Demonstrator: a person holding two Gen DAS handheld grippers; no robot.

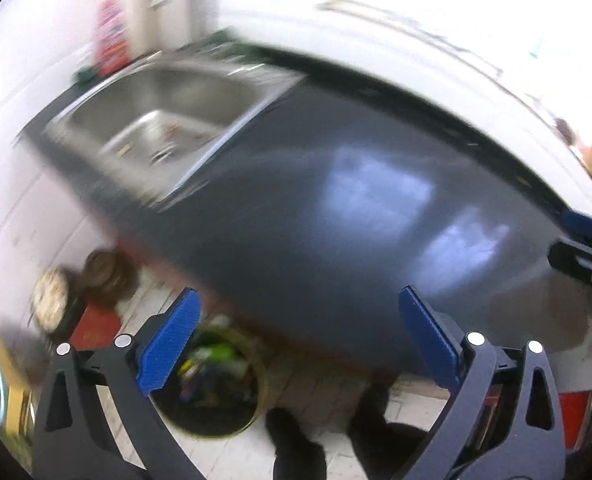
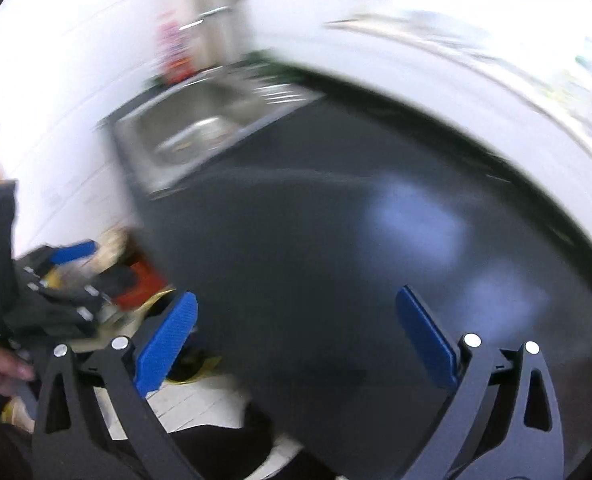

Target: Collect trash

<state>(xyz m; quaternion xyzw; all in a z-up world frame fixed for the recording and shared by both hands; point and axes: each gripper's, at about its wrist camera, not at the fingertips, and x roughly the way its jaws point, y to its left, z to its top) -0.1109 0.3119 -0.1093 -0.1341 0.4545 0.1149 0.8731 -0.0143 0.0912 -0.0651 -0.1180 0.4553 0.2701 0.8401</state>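
- Dark tabletop (image 1: pixel 336 200) with a steel sink (image 1: pixel 168 120) fills both blurred views.
- Left claw (image 1: pixel 296 340) gapes wide, holding nothing.
- Right claw (image 2: pixel 296 340) likewise stands apart and empty.
- Trash sits in a round bin (image 1: pixel 216 380) on the floor below the tabletop's edge.
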